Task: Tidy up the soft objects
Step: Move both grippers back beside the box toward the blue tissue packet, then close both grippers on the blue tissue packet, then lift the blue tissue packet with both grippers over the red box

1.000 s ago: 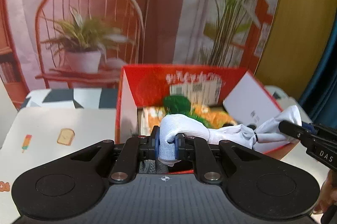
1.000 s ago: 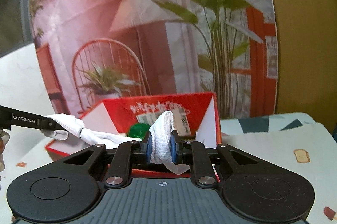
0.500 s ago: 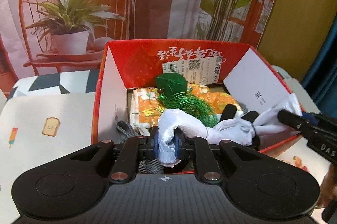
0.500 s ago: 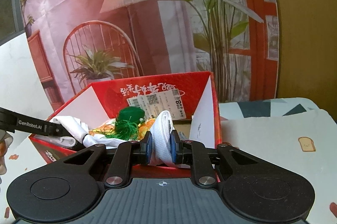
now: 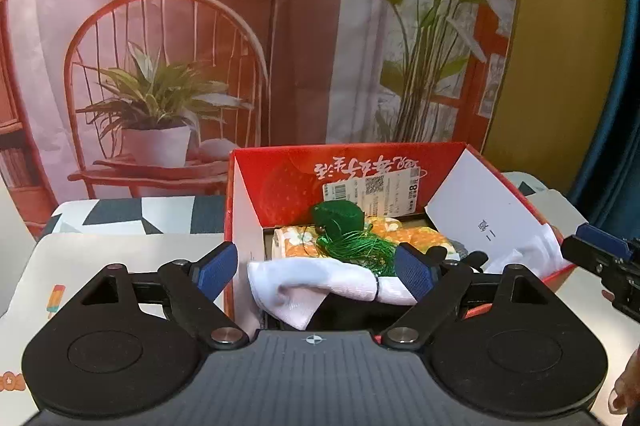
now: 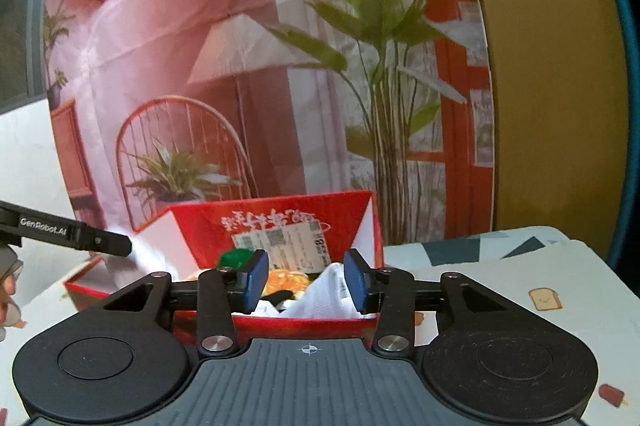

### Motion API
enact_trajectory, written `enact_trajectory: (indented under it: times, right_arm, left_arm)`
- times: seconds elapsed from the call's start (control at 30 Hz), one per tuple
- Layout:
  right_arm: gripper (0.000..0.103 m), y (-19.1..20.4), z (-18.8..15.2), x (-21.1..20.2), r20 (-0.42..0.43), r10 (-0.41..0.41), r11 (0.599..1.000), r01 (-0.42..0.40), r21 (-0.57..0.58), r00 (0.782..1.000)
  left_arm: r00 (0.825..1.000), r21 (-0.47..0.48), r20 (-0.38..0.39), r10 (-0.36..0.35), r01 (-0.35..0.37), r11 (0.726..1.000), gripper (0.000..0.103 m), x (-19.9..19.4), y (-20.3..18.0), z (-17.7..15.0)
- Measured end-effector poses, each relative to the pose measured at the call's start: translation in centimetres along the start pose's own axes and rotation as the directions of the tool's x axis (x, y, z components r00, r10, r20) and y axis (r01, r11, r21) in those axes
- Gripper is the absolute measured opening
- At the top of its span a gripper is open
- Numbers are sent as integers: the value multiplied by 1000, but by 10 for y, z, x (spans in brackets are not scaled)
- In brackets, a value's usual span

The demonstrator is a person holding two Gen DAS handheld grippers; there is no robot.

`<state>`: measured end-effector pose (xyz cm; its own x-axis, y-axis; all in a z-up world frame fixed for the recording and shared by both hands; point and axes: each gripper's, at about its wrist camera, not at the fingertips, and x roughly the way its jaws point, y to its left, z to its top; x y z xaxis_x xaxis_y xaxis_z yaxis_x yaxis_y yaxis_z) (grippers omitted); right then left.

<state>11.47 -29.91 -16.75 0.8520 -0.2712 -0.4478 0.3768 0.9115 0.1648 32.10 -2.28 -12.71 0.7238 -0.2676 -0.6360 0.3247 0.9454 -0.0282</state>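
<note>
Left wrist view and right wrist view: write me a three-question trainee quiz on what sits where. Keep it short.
1. True or false: the white cloth lies draped over the near edge of the red cardboard box.
2. Multiple choice: the green tassel rests on
A) the table
B) the orange floral fabric inside the box
C) the left tool
3. Fill in: the label with a barcode and QR code is stuck on the box's ____ wall.

Key: 1 true; 2 B; 3 far (inner back) wall.
</note>
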Motion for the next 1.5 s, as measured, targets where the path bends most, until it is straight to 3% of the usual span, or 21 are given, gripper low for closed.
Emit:
enact_trajectory:
  times: [0.27, 0.53, 0.77, 0.97, 1.33, 1.43, 1.5]
  right_arm:
    - [40, 17, -13, -23, 10, 69, 997, -68, -32, 998]
    - [40, 33, -46, -20, -106, 121, 991, -125, -38, 987]
    - [40, 41, -67, -13, -197, 147, 987, -158, -40, 969]
    - [47, 45, -78, -8, -245, 181, 979, -197, -44, 953]
    - [47, 47, -91, 3, -299, 215, 971, -236, -35, 930]
    - [47, 48, -94, 8, -320, 233, 966, -257, -37, 918]
    - [46, 48, -95, 13, -334, 237, 964, -263, -33, 912]
  left_arm:
    - [998, -73, 52, -33, 37, 997, 87, -33, 0, -17]
    - [999, -160, 29, -19, 24, 987, 82, -51, -2, -64]
    - [996, -246, -67, -63, 45, 968, 73, -35, 8, -101]
    - [987, -299, -111, -115, 77, 951, 72, -21, 13, -122]
    - [963, -351, -129, -237, 179, 919, 71, 0, 16, -135]
    - [956, -365, -137, -258, 193, 911, 58, 7, 16, -135]
    - [956, -358, -138, -260, 197, 913, 55, 8, 14, -134]
